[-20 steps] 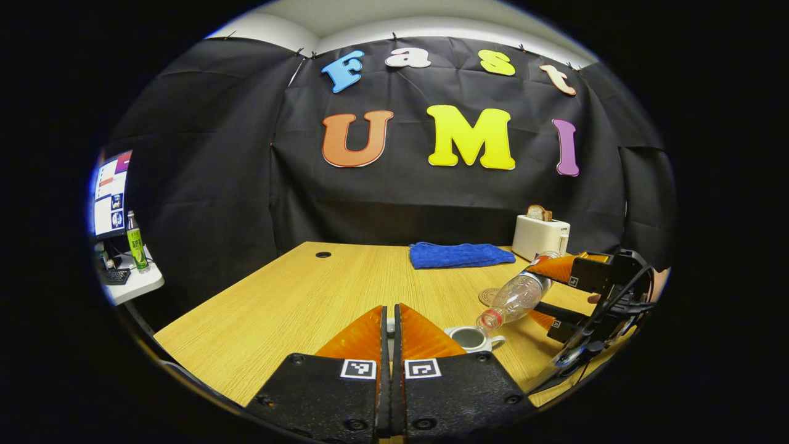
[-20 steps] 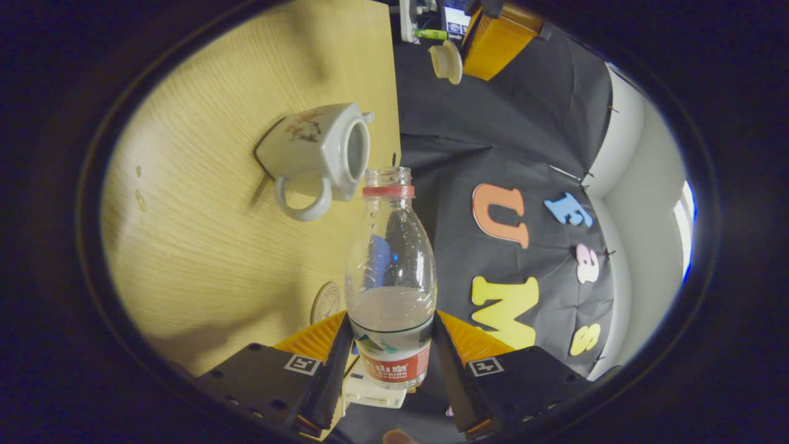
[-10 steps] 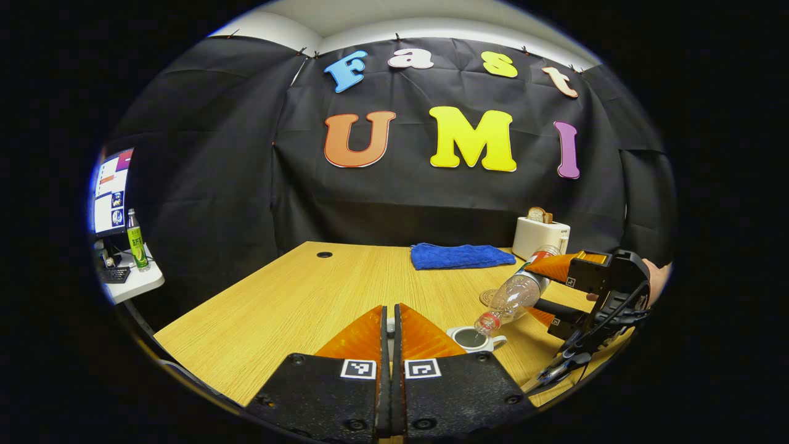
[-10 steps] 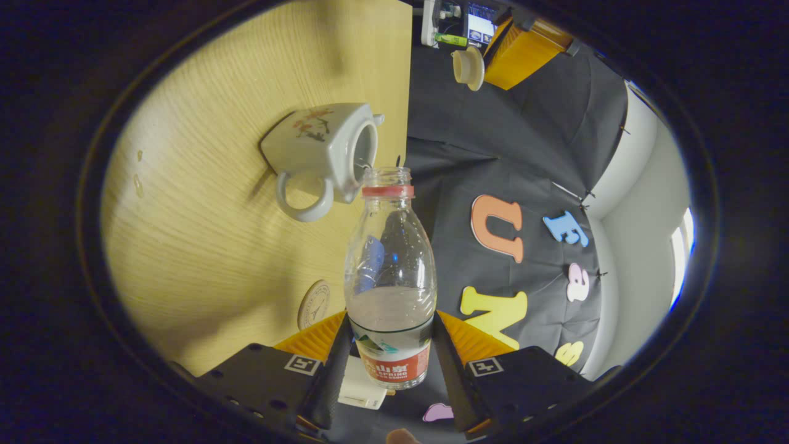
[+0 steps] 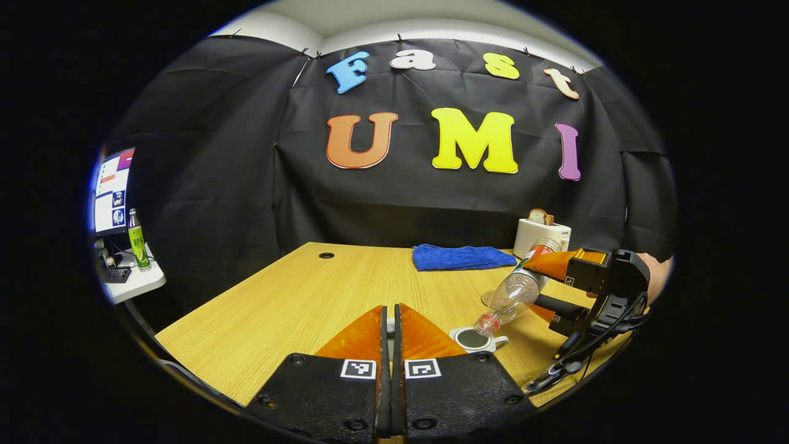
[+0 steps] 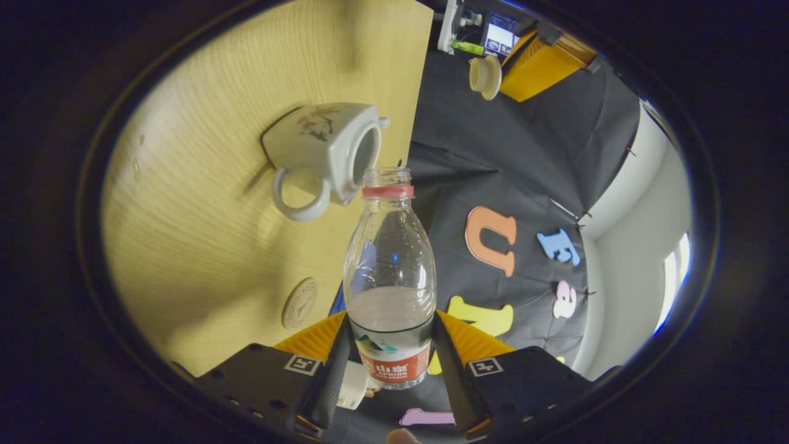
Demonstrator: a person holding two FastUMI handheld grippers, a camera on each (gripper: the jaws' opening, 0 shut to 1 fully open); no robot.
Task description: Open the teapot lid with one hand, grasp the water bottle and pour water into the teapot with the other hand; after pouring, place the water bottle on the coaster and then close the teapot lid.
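My right gripper (image 6: 387,345) is grasping the water bottle (image 6: 389,277) low on its body, both jaws pressing its sides; I am tipping the bottle, its open mouth sitting just beside the open top of the teapot (image 6: 323,151); the teapot is standing on the bench (image 6: 203,246); the coaster (image 6: 299,303) is lying bare on the bench near the bottle's base. My left gripper (image 5: 389,336) is raised over the near bench, jaws clenched on the teapot lid (image 6: 484,76), seen far off in the right gripper view; a blue cloth (image 5: 461,256) and toaster (image 5: 541,235) are sitting at the far edge.
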